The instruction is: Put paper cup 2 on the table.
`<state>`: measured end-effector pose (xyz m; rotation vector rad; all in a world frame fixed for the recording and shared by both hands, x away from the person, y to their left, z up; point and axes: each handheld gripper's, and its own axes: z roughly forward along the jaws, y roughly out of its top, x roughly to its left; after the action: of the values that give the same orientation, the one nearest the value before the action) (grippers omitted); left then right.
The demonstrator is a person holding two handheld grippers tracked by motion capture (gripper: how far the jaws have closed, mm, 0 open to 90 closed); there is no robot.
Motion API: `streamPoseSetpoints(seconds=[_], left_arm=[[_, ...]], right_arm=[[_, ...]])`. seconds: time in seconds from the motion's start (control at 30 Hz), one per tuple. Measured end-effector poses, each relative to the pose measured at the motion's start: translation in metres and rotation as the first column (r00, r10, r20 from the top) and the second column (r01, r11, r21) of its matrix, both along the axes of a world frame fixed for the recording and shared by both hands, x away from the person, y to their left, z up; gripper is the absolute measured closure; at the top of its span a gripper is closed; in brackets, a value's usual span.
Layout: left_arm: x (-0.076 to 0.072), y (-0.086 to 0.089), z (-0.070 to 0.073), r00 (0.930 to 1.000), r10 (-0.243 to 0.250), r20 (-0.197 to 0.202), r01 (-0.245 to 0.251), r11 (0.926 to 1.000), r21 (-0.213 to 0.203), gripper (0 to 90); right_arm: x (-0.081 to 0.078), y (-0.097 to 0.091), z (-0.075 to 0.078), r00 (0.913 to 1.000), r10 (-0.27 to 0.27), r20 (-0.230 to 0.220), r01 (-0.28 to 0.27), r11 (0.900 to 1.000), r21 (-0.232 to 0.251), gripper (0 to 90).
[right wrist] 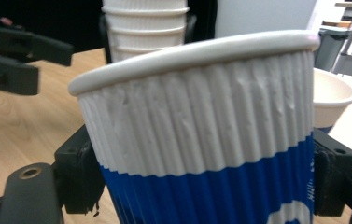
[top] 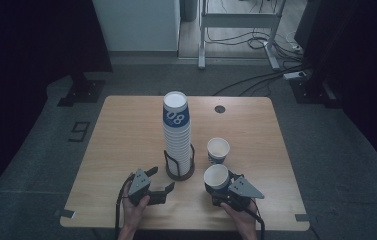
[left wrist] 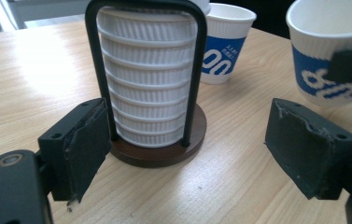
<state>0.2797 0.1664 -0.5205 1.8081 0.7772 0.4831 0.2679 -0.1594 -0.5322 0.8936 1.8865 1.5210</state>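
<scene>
While the tall stack of paper cups (top: pixel 177 131) is standing in its black wire holder (top: pixel 179 165) near the middle of the wooden table (top: pixel 121 140), the high view is showing the right gripper (top: pixel 219 186) sitting to the right of that holder, grasping a white and blue paper cup (top: pixel 216 177) upright between its jaws. A second cup (top: pixel 218 150) is standing on the table just behind the held one, also to the right of the holder and apart from it. The left gripper (top: pixel 162 181) is lying in front of the holder, slightly to its left, jaws spread and nothing between them.

In the left gripper view, the left gripper (left wrist: pixel 187 149) is facing the holder (left wrist: pixel 192 84) head on, its released pads flanking the round brown base without touching it. The ribbed white stack (left wrist: pixel 148 79) is sitting inside the wire loop. To the right of the holder, the held cup (left wrist: pixel 327 51) is showing with a black pad (left wrist: pixel 351 65) pressing on its blue band, and the standing cup (left wrist: pixel 225 42) is just behind the holder.

In the right gripper view, the right gripper (right wrist: pixel 201 182) is clamping the cup (right wrist: pixel 201 140), which is tilting slightly in this frame, though that is perhaps the camera's own lean. The stack (right wrist: pixel 143 28) is rising behind it, the left gripper (right wrist: pixel 15 51) to the stack's left, and the standing cup (right wrist: pixel 332 100) to its right.
</scene>
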Motion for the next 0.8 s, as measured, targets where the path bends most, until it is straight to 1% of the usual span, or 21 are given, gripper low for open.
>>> streamPoseSetpoints(seconds=[0.03,0.1,0.13,0.23,0.3,0.43,0.5,0.53,0.57,0.6,0.67,0.7,0.73,0.77,0.8], left_arm=[[0.000,0.000,0.000,1.0000,0.005,0.007,-0.005,1.0000,0.000,14.1],[0.001,0.000,-0.002,1.0000,0.006,0.007,-0.006,1.0000,0.002,14.2],[0.000,0.000,-0.004,0.9999,0.015,0.008,-0.015,0.9999,-0.007,14.2],[0.000,0.002,-0.010,0.9993,0.037,0.003,-0.037,0.9992,-0.016,14.1],[0.001,0.003,-0.013,0.9993,0.038,-0.005,-0.038,0.9993,0.000,14.1],[0.002,0.003,-0.015,0.9993,0.036,0.002,-0.037,0.9992,0.014,14.1],[0.002,0.002,-0.020,0.9986,0.051,0.013,-0.051,0.9987,0.001,14.1],[0.002,0.003,-0.021,0.9975,0.068,0.015,-0.069,0.9976,0.009,14.1],[0.002,0.004,-0.023,0.9970,0.077,0.009,-0.077,0.9970,-0.001,14.1],[0.002,0.005,-0.022,0.9975,0.069,0.011,-0.069,0.9975,-0.012,14.1],[0.001,0.007,-0.022,0.9965,0.081,0.021,-0.080,0.9967,-0.015,14.1],[0.001,0.008,-0.022,0.9960,0.086,0.022,-0.086,0.9959,-0.029,14.1],[0.001,0.009,-0.023,0.9964,0.083,0.018,-0.082,0.9960,-0.034,14.1],[0.001,0.008,-0.023,0.9954,0.094,0.016,-0.094,0.9953,-0.026,14.1],[0.000,0.008,-0.023,0.9946,0.100,0.026,-0.100,0.9947,-0.023,14.1]], right_arm=[[0.000,-0.001,0.000,1.0000,-0.004,0.001,0.004,1.0000,0.003,16.9],[0.001,-0.005,0.002,0.9998,-0.022,0.000,0.022,0.9997,0.008,16.9],[0.002,-0.007,0.002,0.9998,-0.022,-0.002,0.022,0.9997,0.007,16.9],[0.004,-0.011,0.003,0.9991,-0.041,0.001,0.041,0.9991,0.013,17.0],[0.006,-0.015,0.004,0.9984,-0.056,-0.003,0.056,0.9982,0.018,17.0],[0.012,-0.022,0.004,0.9963,-0.085,-0.003,0.085,0.9958,0.035,17.0],[0.014,-0.025,0.004,0.9947,-0.103,-0.004,0.103,0.9937,0.043,17.1],[0.016,-0.027,0.004,0.9941,-0.108,-0.005,0.108,0.9930,0.048,17.1],[0.017,-0.029,0.004,0.9934,-0.114,-0.007,0.114,0.9921,0.051,17.1],[0.020,-0.031,0.004,0.9918,-0.128,-0.008,0.128,0.9903,0.055,17.1],[0.024,-0.034,0.003,0.9896,-0.142,-0.019,0.143,0.9875,0.066,17.1],[0.025,-0.035,0.003,0.9886,-0.150,-0.018,0.150,0.9865,0.064,17.1],[0.028,-0.037,0.003,0.9871,-0.159,-0.022,0.160,0.9851,0.064,17.1],[0.030,-0.038,0.003,0.9858,-0.166,-0.024,0.168,0.9831,0.074,17.1],[0.032,-0.040,0.004,0.9842,-0.175,-0.027,0.176,0.9812,0.079,17.1]])
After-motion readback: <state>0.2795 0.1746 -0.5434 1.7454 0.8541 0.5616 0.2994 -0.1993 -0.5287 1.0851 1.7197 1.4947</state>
